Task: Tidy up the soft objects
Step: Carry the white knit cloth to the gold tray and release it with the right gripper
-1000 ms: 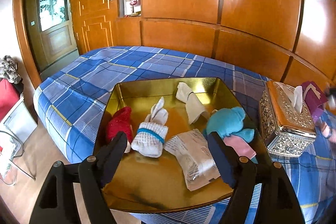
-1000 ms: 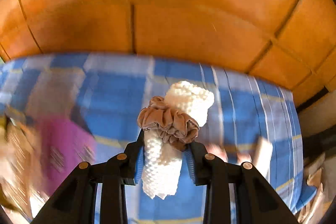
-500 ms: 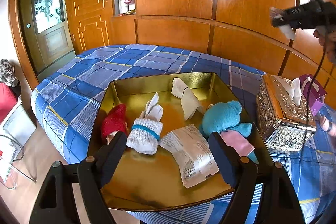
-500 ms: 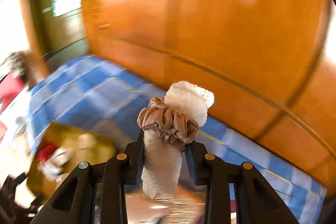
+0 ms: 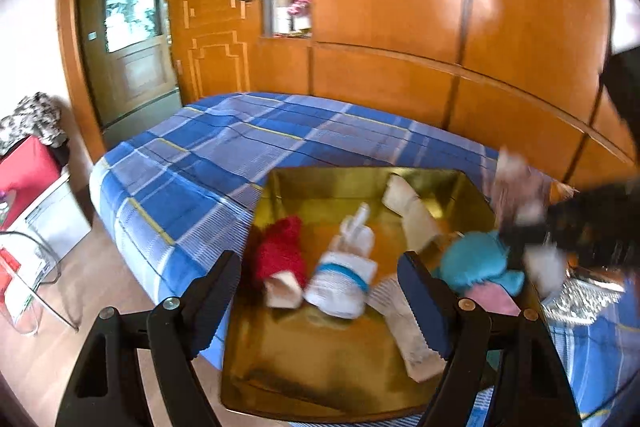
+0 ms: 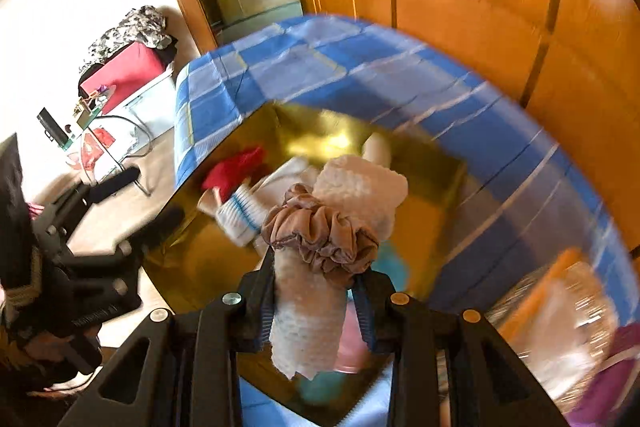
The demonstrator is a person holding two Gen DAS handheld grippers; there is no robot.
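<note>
My right gripper is shut on a rolled white knit cloth bound by a tan scrunchie, held above the gold tray. It shows blurred at the right of the left wrist view. The gold tray lies on the blue plaid bed and holds a red sock roll, a white sock roll with a blue band, a cream roll, a teal plush and a flat white cloth. My left gripper is open and empty over the tray's near edge.
A silver tissue box stands right of the tray. Wooden wardrobe panels rise behind the bed. A red box and a glass side table stand on the floor at the left.
My right gripper has swung down and left with the white roll, from high near the wardrobe to just over the tray. The left gripper has shifted slightly and stays open.
</note>
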